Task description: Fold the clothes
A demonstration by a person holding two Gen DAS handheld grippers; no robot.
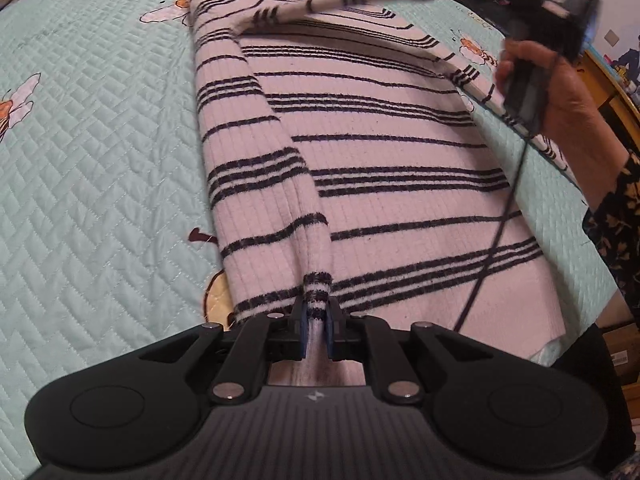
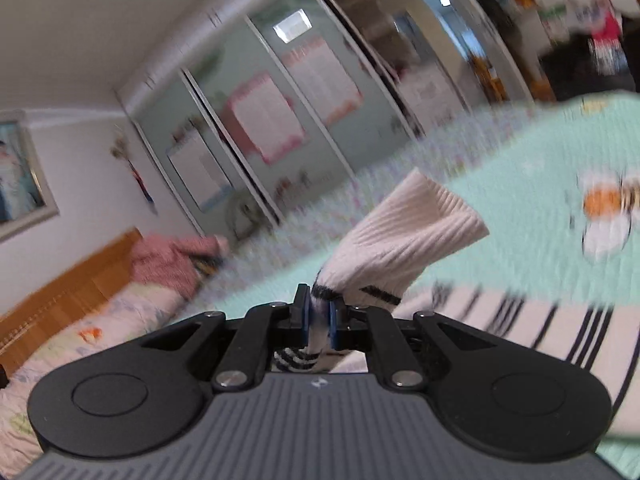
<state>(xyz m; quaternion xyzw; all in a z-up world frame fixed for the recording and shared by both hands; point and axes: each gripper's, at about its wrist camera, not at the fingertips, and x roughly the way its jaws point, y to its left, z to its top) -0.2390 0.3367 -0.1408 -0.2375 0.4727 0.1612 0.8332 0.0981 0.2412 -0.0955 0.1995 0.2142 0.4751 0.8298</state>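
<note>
On the quilt (image 1: pixel 100 160) — both claws pinch the striped sweater (image 1: pixel 380 160).

Your sweater (image 1: pixel 384 184) lay on the quilt (image 1: pixel 100 160), 1 sleeve (image 1: pixel 256 184) folded over its left side, the other sleeve (image 2: pixel 404 240) lifted off it at right.

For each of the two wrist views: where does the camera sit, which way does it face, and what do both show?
Left wrist: on the left gripper, facing down the striped sweater on the quilted bedspread; the person's right hand shows.
Right wrist: on the right gripper, facing nearly level across the bed toward the wardrobe; no hand shows.
Shared: the sweater, pinched in each gripper's jaws, and the bedspread.
</note>
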